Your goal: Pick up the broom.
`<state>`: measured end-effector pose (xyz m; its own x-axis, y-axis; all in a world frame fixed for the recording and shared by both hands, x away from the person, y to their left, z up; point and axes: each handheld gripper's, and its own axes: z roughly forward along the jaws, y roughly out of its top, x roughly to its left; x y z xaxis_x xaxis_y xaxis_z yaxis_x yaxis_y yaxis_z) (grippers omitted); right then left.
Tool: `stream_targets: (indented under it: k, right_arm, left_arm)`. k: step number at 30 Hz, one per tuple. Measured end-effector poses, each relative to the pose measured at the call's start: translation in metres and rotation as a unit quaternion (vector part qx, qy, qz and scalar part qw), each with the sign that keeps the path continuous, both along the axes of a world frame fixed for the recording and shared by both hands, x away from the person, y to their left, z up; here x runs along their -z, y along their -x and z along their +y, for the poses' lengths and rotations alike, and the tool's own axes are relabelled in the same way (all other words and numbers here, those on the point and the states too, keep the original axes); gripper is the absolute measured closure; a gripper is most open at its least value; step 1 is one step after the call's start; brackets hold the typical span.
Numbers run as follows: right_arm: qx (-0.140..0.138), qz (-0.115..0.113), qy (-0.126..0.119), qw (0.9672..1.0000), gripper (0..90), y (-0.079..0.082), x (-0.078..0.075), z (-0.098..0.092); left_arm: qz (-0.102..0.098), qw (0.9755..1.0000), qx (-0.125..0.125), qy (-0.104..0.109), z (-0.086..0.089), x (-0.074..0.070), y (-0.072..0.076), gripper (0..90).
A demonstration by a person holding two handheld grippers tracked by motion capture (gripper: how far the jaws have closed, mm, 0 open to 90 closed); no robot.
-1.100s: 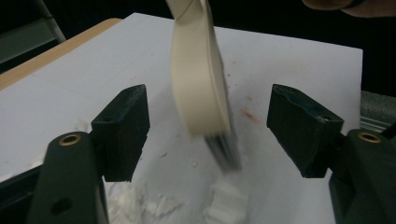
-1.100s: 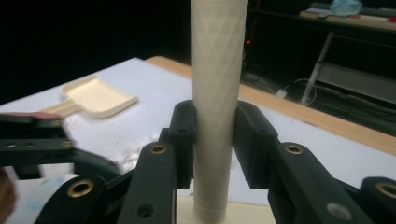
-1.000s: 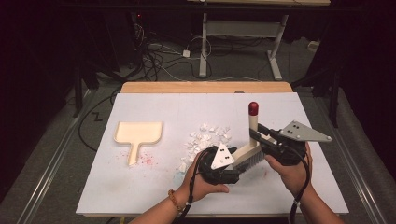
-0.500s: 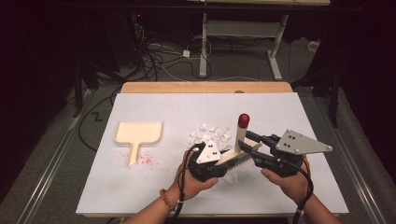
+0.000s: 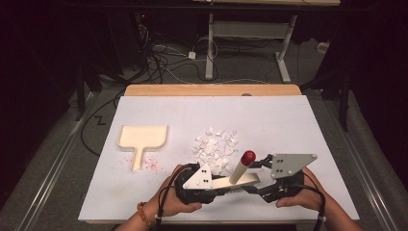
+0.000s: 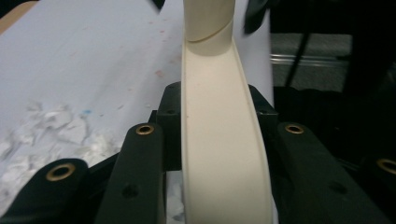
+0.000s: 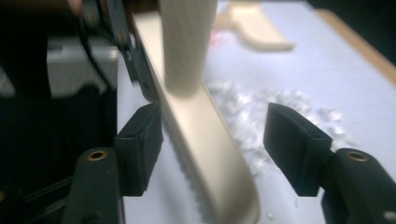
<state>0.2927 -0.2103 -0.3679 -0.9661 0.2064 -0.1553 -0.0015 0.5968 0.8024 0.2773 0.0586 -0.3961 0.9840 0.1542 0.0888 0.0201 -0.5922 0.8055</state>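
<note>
A cream hand brush (image 5: 236, 181) with a red-tipped handle (image 5: 248, 157) lies low over the near part of the white table (image 5: 288, 120), its handle slanting up. My left gripper (image 5: 222, 186) is shut on the brush's back (image 6: 219, 140), which runs between its jaws. My right gripper (image 5: 253, 186) faces it from the right and is open. The brush's end (image 7: 205, 140) lies between the right jaws, close to the left one and apart from the right one. A pile of white paper scraps (image 5: 215, 144) lies just beyond the brush.
A cream dustpan (image 5: 143, 137) lies flat at the table's left, handle toward me, with red specks (image 5: 149, 164) beside the handle. A wooden strip (image 5: 211, 90) edges the far side. Cables and desk legs (image 5: 210, 43) cross the dark floor behind.
Both grippers and the brush have moved toward the near edge and sunk lower. The red tip has come down and leftward, nearer the scraps.
</note>
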Motion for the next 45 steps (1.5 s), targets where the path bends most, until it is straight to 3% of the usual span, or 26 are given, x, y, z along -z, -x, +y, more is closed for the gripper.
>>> stream_targets:
  k: [2, 5, 8, 12, 14, 16, 23, 27, 28, 32, 34, 36, 40, 41, 44, 45]
  right_arm:
    - [-0.009, 0.004, 0.029, 0.9995, 36.3, 0.0, 0.007, 0.008]
    - [-0.049, 0.024, 0.053, 0.9971, 43.0, 0.001, 0.017, 0.016]
    - [-0.074, 0.051, 0.06, 0.9941, 51.4, 0.002, 0.023, 0.022]
    - [-0.102, 0.065, 0.065, 0.9905, 61.1, 0.002, 0.03, 0.027]
    - [-0.113, 0.072, 0.058, 0.9894, 66.4, 0.001, 0.032, 0.028]
    - [-0.108, 0.057, 0.058, 0.9908, 67.6, 0.002, 0.033, 0.028]
    - [-0.073, 0.042, 0.055, 0.9949, 67.9, -0.003, 0.03, 0.023]
    - [-0.037, 0.034, 0.043, 0.9978, 67.9, -0.008, 0.025, 0.015]
    - [-0.032, 0.031, 0.039, 0.9982, 67.9, -0.009, 0.024, 0.012]
    - [0.005, 0.022, 0.027, 0.9994, 67.9, -0.014, 0.019, 0.002]
    - [0.027, 0.019, 0.021, 0.9992, 67.9, -0.017, 0.016, -0.003]
    - [0.044, 0.016, 0.013, 0.9988, 67.9, -0.021, 0.014, -0.008]
    - [0.078, 0.01, -0.004, 0.9969, 67.9, -0.029, 0.009, -0.019]
    - [0.086, 0.009, -0.011, 0.9962, 67.9, -0.031, 0.007, -0.022]
    - [0.113, 0.0, -0.022, 0.9933, 67.9, -0.038, 0.002, -0.031]
    - [0.125, 0.0, -0.026, 0.9918, 67.9, -0.04, 0.001, -0.034]
  left_arm:
    - [-0.007, 0.9998, 0.014, -0.013, 0.0, -0.002, 0.004, 64.8]
    - [-0.005, 0.9994, 0.033, -0.014, -0.001, -0.001, 0.008, 64.8]
    - [0.001, 0.9991, 0.04, -0.015, -0.003, 0.003, 0.009, 64.7]
    - [0.005, 0.9985, 0.049, -0.023, -0.007, 0.009, 0.008, 64.6]
    - [0.007, 0.9988, 0.045, -0.015, -0.007, 0.009, 0.007, 64.2]
    - [-0.002, 0.9993, 0.036, -0.009, -0.005, 0.009, 0.005, 62.3]
    - [-0.038, 0.9988, -0.019, 0.022, 0.012, 0.001, 0.0, 45.8]
    - [-0.085, 0.9927, -0.084, 0.013, 0.027, -0.001, 0.0, 39.4]
    - [-0.088, 0.9916, -0.094, 0.011, 0.03, -0.001, 0.0, 34.8]
    - [-0.104, 0.9835, -0.148, -0.002, 0.047, 0.006, 0.0, 27.3]
    - [-0.114, 0.9781, -0.174, -0.011, 0.057, 0.012, 0.0, 25.0]
    - [-0.107, 0.9753, -0.193, -0.013, 0.068, 0.019, 0.0, 22.9]
    - [-0.097, 0.9673, -0.234, -0.013, 0.094, 0.032, 0.0, 21.1]
    - [-0.094, 0.9645, -0.246, -0.018, 0.1, 0.036, 0.002, 20.9]
    - [-0.078, 0.9601, -0.268, -0.013, 0.119, 0.046, 0.005, 20.5]
    - [-0.077, 0.9573, -0.278, -0.017, 0.124, 0.049, 0.006, 20.5]
